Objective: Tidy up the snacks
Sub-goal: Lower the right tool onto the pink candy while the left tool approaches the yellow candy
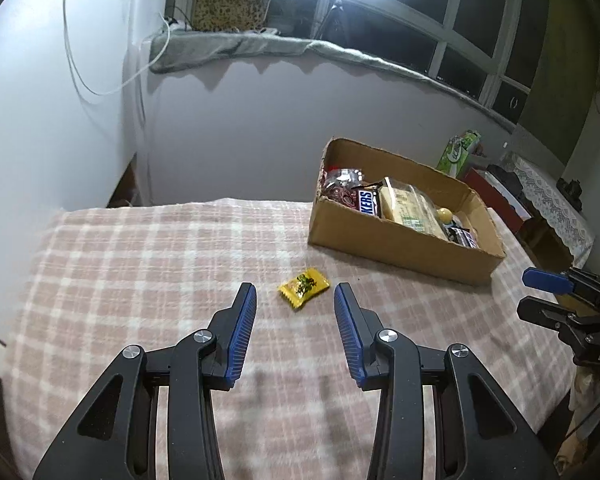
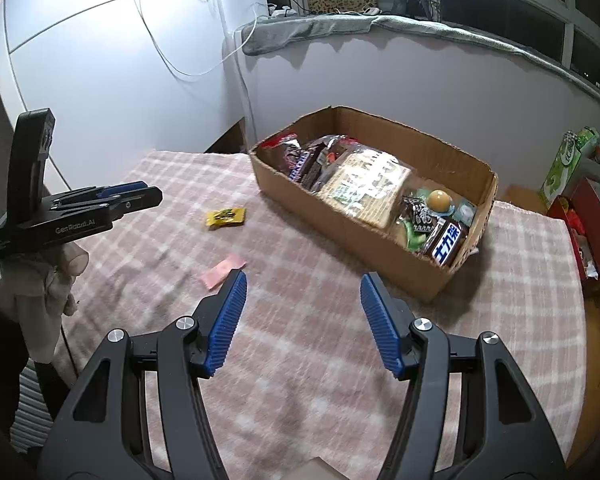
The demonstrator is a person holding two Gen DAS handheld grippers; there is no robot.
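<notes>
**Ana:** Left wrist view first: how does the left gripper (image 1: 295, 292) stand?

**Ben:** Its blue ribbed pads (image 1: 242, 332) are parted with nothing between them, so it grips nothing. It hangs above the pink-and-white checked cloth (image 1: 140, 264) without touching it.

**Ana:** And the snack?

**Ben:** A small yellow wrapped candy (image 1: 303, 288) lies flat on the cloth just beyond the fingertips, roughly centred on the gap. Farther off to the right sits the open brown cardboard box (image 1: 396, 248), already holding a brown Snickers bar (image 1: 367, 202) and a clear bag of pale biscuits (image 1: 412, 210).

**Ana:** The right gripper (image 2: 303, 282)?

**Ben:** Released too, its jaws wider apart than the left's and empty. A flat pink wrapped sweet (image 2: 222, 271) lies on the cloth beside the tip of its left finger; whether they touch I cannot tell. The box's near wall is just past its right finger. The yellow candy lies further out to the left, between the left gripper and the box
</notes>
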